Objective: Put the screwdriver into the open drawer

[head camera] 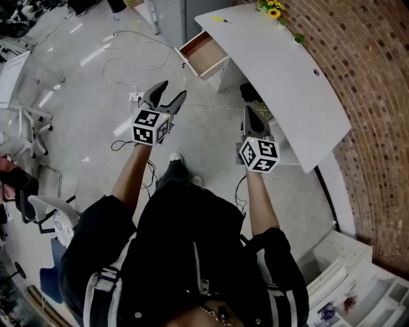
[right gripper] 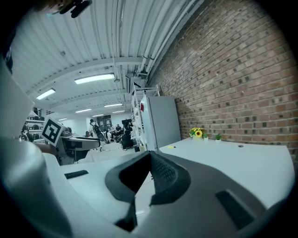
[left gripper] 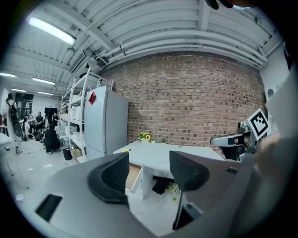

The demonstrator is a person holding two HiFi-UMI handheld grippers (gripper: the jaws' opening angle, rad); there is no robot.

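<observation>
Screwdriver flat on bench near far corner, well ahead of both hand-held grippers. Long axis roughly crosswise in head view; tip end too small to tell. Drawer pulled open below that corner, ahead of left hand-held gripper, whose jaws are wide apart and empty. Right hand-held gripper has jaws together, beside bench edge. Floor ahead carries cables.

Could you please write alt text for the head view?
Seen from above, a person holds two empty grippers out over the floor, the left gripper open, the right gripper shut. Ahead, a white desk by a brick wall has an open drawer, and a small yellow screwdriver lies on its top.
</observation>
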